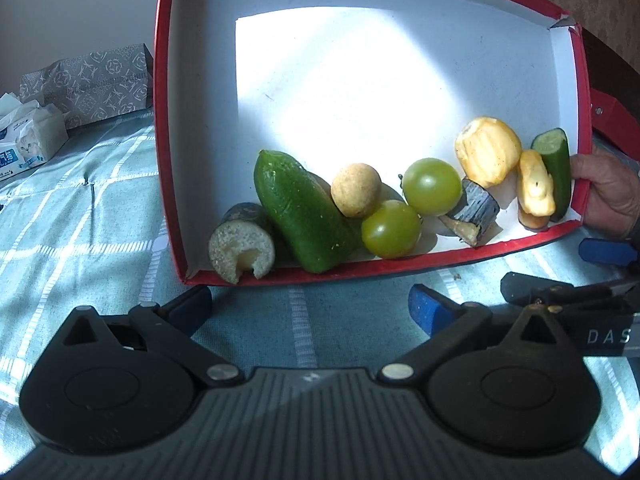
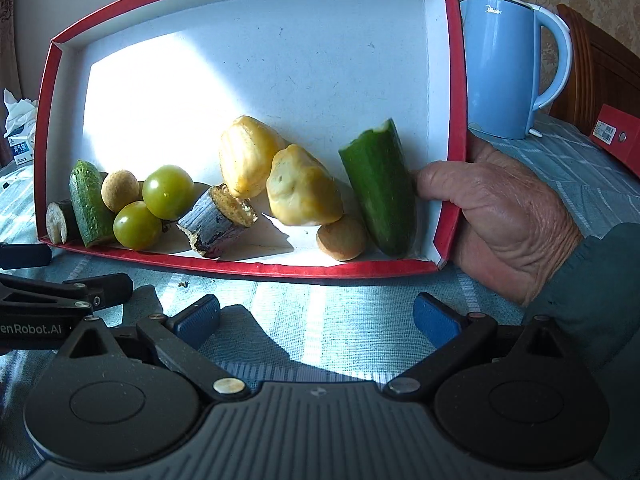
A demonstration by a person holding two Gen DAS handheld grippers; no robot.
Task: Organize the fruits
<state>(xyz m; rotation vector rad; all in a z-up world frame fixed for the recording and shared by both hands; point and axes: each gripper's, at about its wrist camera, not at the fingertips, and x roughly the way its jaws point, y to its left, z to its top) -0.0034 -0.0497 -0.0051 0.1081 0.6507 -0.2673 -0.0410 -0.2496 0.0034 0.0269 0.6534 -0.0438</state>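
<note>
— Along the near wall of the red box (image 2: 256, 268), what lies there?

— All the produce, in a row. From the left in the right wrist view: a cut pale-fleshed stub (image 2: 60, 222), a small cucumber (image 2: 90, 202), a tan round fruit (image 2: 120, 191), two green tomatoes (image 2: 168, 192) (image 2: 137, 225), a grey bark-skinned piece (image 2: 218, 220), two peeled yellow fruits (image 2: 248, 156) (image 2: 302, 190), a second tan round fruit (image 2: 342, 238) tucked under them, and a bitten cucumber half (image 2: 380, 192) by the right wall. The rest of the white floor is bare, sunlit at 10 o'clock.

— Anything around it?

— A bare hand (image 2: 496, 216) grips the box's right wall, thumb inside touching the cucumber half. A blue kettle (image 2: 508, 64) stands at 1 o'clock; in the left view, a tissue pack (image 1: 28, 140) and patterned box (image 1: 92, 84) sit at 10 o'clock on the checked cloth (image 1: 100, 200).

— And the fingers?

— Both the left gripper (image 1: 310, 306) and right gripper (image 2: 316, 314) are spread wide, grasping nothing, short of the box's near rim.
</note>
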